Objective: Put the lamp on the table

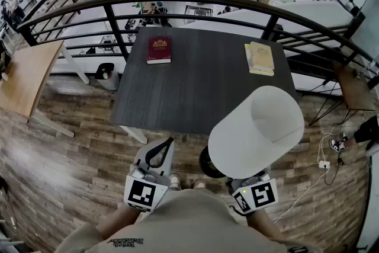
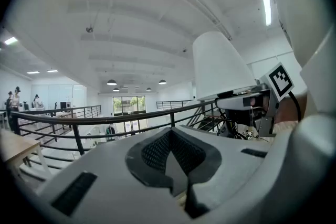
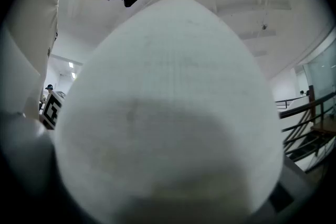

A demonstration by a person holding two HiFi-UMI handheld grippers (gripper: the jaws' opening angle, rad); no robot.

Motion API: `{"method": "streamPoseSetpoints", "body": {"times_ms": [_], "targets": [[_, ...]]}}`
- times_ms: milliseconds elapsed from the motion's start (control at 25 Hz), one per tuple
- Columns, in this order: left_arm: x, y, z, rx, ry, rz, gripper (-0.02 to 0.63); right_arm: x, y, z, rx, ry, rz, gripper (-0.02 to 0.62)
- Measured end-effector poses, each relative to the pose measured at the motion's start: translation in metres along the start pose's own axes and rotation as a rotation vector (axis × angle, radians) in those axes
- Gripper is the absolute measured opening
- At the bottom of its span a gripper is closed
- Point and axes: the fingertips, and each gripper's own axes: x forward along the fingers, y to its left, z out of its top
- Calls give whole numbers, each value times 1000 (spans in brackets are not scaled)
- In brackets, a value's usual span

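The lamp has a big white shade (image 1: 257, 130) and a dark round base (image 1: 205, 164), and it hangs tilted in the air just short of the dark table's (image 1: 201, 92) near edge. My right gripper (image 1: 254, 194) sits under the shade with its jaws hidden, and it carries the lamp. In the right gripper view the shade (image 3: 168, 113) fills nearly everything. In the left gripper view the shade (image 2: 218, 68) rises above the right gripper (image 2: 252, 105). My left gripper (image 1: 159, 154) is held low at the left, shut and empty, and its pads (image 2: 152, 152) meet.
A red book (image 1: 159, 49) lies at the table's far left and a yellowish book (image 1: 259, 58) at its far right. A curved black railing (image 1: 177, 0) runs behind the table. A wooden table (image 1: 26, 77) stands at left. A cable and socket (image 1: 324, 164) lie on the floor at right.
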Motion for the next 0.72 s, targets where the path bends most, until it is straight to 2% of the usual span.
{"method": "streamPoseSetpoints", "body": {"times_ms": [360, 720], "targets": [[4, -6, -6, -1, 12, -7, 6, -5, -6, -4, 15, -6, -18, 135], [18, -26, -3, 17, 7, -57, 6, -15, -18, -4, 30, -14, -44, 135]]}}
